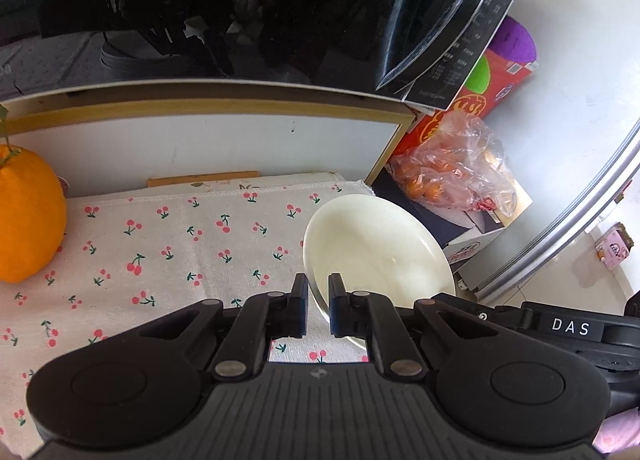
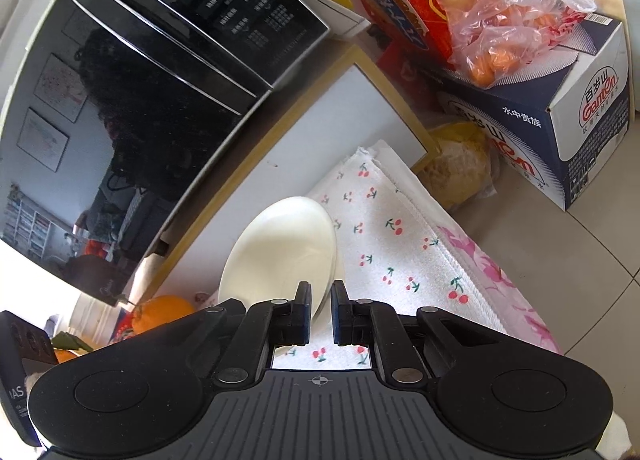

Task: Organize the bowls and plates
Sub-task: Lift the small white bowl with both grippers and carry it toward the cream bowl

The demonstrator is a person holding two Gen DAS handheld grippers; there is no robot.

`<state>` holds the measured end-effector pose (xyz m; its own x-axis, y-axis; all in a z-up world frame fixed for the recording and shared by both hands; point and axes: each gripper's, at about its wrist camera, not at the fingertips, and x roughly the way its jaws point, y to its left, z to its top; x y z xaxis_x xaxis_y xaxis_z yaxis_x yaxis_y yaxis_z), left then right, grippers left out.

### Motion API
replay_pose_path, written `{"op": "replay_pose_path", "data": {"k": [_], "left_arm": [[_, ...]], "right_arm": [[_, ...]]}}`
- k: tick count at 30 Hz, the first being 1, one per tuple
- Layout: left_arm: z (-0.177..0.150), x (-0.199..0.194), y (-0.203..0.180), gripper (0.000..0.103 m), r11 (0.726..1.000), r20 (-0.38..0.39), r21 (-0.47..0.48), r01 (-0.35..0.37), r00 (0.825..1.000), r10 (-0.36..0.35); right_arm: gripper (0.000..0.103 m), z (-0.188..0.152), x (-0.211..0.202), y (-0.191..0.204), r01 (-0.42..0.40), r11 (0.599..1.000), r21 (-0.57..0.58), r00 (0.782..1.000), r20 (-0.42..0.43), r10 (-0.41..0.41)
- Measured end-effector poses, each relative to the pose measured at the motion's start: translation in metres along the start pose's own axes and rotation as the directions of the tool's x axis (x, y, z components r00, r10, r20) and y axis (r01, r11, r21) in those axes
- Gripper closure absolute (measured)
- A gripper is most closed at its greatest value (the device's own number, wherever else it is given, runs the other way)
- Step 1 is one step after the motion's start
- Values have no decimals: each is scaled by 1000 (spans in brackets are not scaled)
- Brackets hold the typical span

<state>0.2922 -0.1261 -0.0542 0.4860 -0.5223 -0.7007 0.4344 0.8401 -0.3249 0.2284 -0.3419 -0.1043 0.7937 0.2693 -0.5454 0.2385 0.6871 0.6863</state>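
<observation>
The working surface is a low white cabinet top covered by a white cloth [image 1: 168, 244] printed with small red cherries. A black microwave oven [image 1: 240, 8] with a glossy, reflective door stands along the back edge of this surface; its control panel faces the right end.

A cream-white bowl [image 1: 376, 244] sits at the right edge of the cloth, near the back right corner. The left gripper [image 1: 318, 308] has its jaws closed down to a narrow gap, clamped on the near rim of the bowl, one pad inside the rim and one outside. The right gripper [image 2: 321, 314] is closed to the same narrow gap on the bowl [image 2: 280, 256] rim from the opposite side.

A large orange fruit [image 1: 28, 216] with a leafy stem rests at the left edge of the cloth.

Beyond the right end of the cabinet, on a pale tiled floor [image 2: 592, 280], stand a red carton [image 1: 488, 92] and a navy-and-white printed carton [image 2: 568, 128]. A clear plastic bag of small oranges [image 2: 508, 16] lies on top of the navy carton. A pink floral fabric [image 2: 500, 280] hangs below the cloth's right edge
</observation>
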Motion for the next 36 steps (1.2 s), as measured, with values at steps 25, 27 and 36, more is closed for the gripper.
{"op": "replay_pose_path", "data": {"k": [25,27,36], "left_arm": [[-50,-109,-25,94,1000,76,8,2,997,-2],[-57,-115,-26,94,1000,79,1,2,997,-2],[-90,-137,-24,94,998,76,-52,30,997,-26]], "right_arm": [[92,-60,-107,56,1,997,-74,1000,24,0],[92,-67,-114,60,10,996,-92,1000,21,-9],[92,-96,-136,62,30,993,-110,999,-12,-31]]}}
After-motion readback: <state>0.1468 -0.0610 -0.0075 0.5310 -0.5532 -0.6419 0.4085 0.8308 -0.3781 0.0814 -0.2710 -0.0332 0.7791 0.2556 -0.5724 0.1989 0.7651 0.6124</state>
